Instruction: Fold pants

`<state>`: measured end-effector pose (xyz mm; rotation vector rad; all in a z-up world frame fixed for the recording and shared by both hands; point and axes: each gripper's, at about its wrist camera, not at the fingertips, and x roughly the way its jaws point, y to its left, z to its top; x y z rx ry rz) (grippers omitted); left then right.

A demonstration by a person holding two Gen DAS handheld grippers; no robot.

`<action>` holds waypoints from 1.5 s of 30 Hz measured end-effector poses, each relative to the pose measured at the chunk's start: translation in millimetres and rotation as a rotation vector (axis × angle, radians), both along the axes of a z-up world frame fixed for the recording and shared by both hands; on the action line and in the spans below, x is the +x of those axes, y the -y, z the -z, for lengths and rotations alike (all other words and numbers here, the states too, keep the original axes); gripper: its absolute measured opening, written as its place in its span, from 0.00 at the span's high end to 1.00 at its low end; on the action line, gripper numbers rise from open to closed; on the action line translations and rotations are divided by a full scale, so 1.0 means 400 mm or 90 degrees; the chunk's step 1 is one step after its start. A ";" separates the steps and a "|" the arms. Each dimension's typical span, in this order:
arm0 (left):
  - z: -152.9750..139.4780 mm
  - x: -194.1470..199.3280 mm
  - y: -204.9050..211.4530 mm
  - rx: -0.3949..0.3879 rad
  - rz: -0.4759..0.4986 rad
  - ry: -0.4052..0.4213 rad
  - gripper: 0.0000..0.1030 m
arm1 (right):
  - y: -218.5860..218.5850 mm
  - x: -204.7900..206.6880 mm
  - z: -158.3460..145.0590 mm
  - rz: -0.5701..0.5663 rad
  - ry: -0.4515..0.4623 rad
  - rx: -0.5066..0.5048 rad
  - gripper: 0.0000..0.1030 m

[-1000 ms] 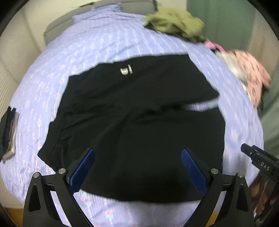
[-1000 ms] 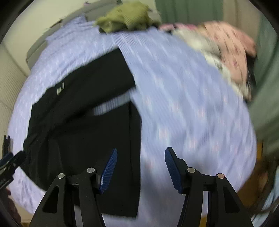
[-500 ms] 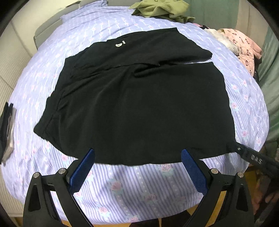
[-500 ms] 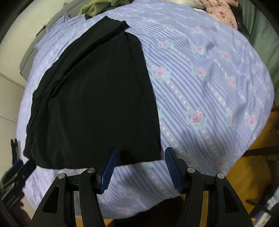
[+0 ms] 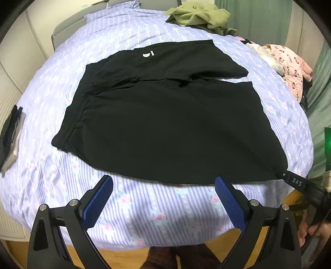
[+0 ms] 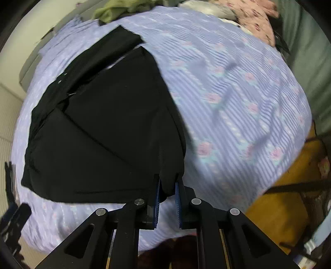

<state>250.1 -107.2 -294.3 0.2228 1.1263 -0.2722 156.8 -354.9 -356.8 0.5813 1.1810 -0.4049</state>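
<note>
Lying flat on the bed [image 5: 144, 215], the black pants [image 5: 169, 124] run w/ long axis side to side in the left wrist view: waistband end toward the left edge of the bed, leg ends toward the right. One leg sits nearer the head of the bed, w/ a small white logo [image 5: 148, 54] on it; the other leg is nearer the foot edge. Legs are side by side, a thin gap of sheet showing btwn them at the right end.

Right tool [image 6: 167, 198] is at the near right corner of the pants, close to the foot edge of the bed. Its jaws have just been closing and are now clenched on that corner, black cloth bunched btwn the blue pads [image 6: 157, 198].

Left tool [image 5: 163, 198] hangs over the foot edge of the bed, jaws wide apart, released, nothing btwn them. The near hem of the pants lies just beyond its tips, not touching.

Olive garment [image 5: 198, 16] lies near the head of the bed, pink clothes [image 5: 289, 66] at the far right corner, well apart from the pants
</note>
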 end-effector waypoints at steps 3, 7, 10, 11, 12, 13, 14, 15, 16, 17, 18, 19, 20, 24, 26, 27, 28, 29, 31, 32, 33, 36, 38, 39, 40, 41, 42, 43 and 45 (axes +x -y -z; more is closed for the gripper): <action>0.005 -0.004 -0.009 0.000 -0.013 -0.009 0.03 | 0.005 0.002 0.004 -0.001 -0.007 -0.001 0.85; -0.008 -0.002 -0.056 -0.003 -0.038 0.001 0.03 | -0.005 -0.033 -0.070 0.051 0.002 -0.074 0.46; -0.033 0.007 -0.135 -0.019 -0.073 0.024 0.03 | -0.045 -0.061 -0.149 0.098 0.050 -0.081 0.38; -0.039 0.013 -0.162 -0.025 -0.084 0.031 0.03 | -0.068 -0.060 -0.165 0.108 0.059 -0.070 0.38; -0.044 0.023 -0.195 -0.031 -0.099 0.036 0.03 | -0.088 -0.062 -0.170 0.115 0.066 -0.057 0.38; -0.046 0.035 -0.232 -0.037 -0.114 0.042 0.03 | -0.106 -0.065 -0.166 0.119 0.074 -0.044 0.38; -0.046 0.049 -0.268 -0.042 -0.128 0.046 0.03 | -0.131 -0.054 -0.155 0.121 0.081 -0.030 0.38; -0.042 0.062 -0.298 -0.047 -0.144 0.047 0.03 | -0.144 -0.054 -0.141 0.122 0.082 -0.023 0.38; -0.036 0.081 -0.331 -0.058 -0.157 0.047 0.03 | -0.164 -0.048 -0.120 0.121 0.080 -0.016 0.38; -0.028 0.094 -0.354 -0.068 -0.167 0.048 0.03 | -0.173 -0.039 -0.091 0.124 0.078 -0.002 0.38; -0.014 0.116 -0.386 -0.080 -0.184 0.046 0.03 | -0.183 -0.032 -0.066 0.131 0.079 0.016 0.38; -0.003 0.131 -0.403 -0.085 -0.191 0.046 0.04 | -0.193 -0.034 -0.049 0.140 0.080 0.027 0.38; 0.009 0.144 -0.415 -0.088 -0.194 0.048 0.04 | -0.200 -0.030 -0.027 0.154 0.084 0.035 0.38; 0.076 0.197 -0.437 -0.093 -0.186 0.043 0.13 | -0.237 -0.011 0.027 0.171 0.093 0.025 0.38; 0.115 0.219 -0.451 -0.115 -0.200 0.020 0.19 | -0.258 -0.010 0.045 0.181 0.087 0.025 0.38; 0.133 0.223 -0.456 -0.124 -0.208 0.007 0.23 | -0.262 -0.010 0.048 0.181 0.085 0.020 0.38; 0.146 0.227 -0.461 -0.134 -0.212 -0.004 0.26 | -0.268 -0.010 0.052 0.176 0.082 0.009 0.38; 0.156 0.228 -0.464 -0.144 -0.218 -0.011 0.27 | -0.277 -0.009 0.053 0.167 0.078 -0.010 0.38; 0.172 0.236 -0.466 -0.155 -0.225 -0.016 0.29 | -0.281 -0.014 0.048 0.166 0.073 -0.030 0.38; 0.178 0.240 -0.463 -0.152 -0.222 -0.014 0.29 | -0.282 -0.016 0.049 0.169 0.072 -0.034 0.38; 0.185 0.248 -0.457 -0.146 -0.215 -0.012 0.31 | -0.282 -0.016 0.051 0.174 0.070 -0.035 0.38; 0.202 0.277 -0.445 -0.127 -0.194 -0.017 0.36 | -0.270 -0.009 0.061 0.194 0.067 -0.036 0.38; 0.206 0.288 -0.437 -0.121 -0.185 -0.021 0.36 | -0.261 -0.005 0.064 0.212 0.067 -0.045 0.39; 0.207 0.293 -0.432 -0.114 -0.178 -0.024 0.37 | -0.256 -0.006 0.064 0.219 0.064 -0.046 0.39; 0.206 0.294 -0.429 -0.110 -0.174 -0.024 0.38 | -0.249 -0.006 0.068 0.228 0.061 -0.046 0.39; 0.205 0.297 -0.424 -0.102 -0.167 -0.023 0.39 | -0.239 -0.006 0.072 0.237 0.058 -0.048 0.39; 0.204 0.298 -0.419 -0.091 -0.158 -0.020 0.43 | -0.230 -0.007 0.074 0.245 0.053 -0.053 0.39; 0.204 0.300 -0.415 -0.085 -0.152 -0.019 0.49 | -0.222 -0.008 0.075 0.249 0.050 -0.059 0.41; 0.205 0.302 -0.414 -0.083 -0.146 -0.026 0.62 | -0.207 -0.004 0.071 0.253 0.046 -0.077 0.42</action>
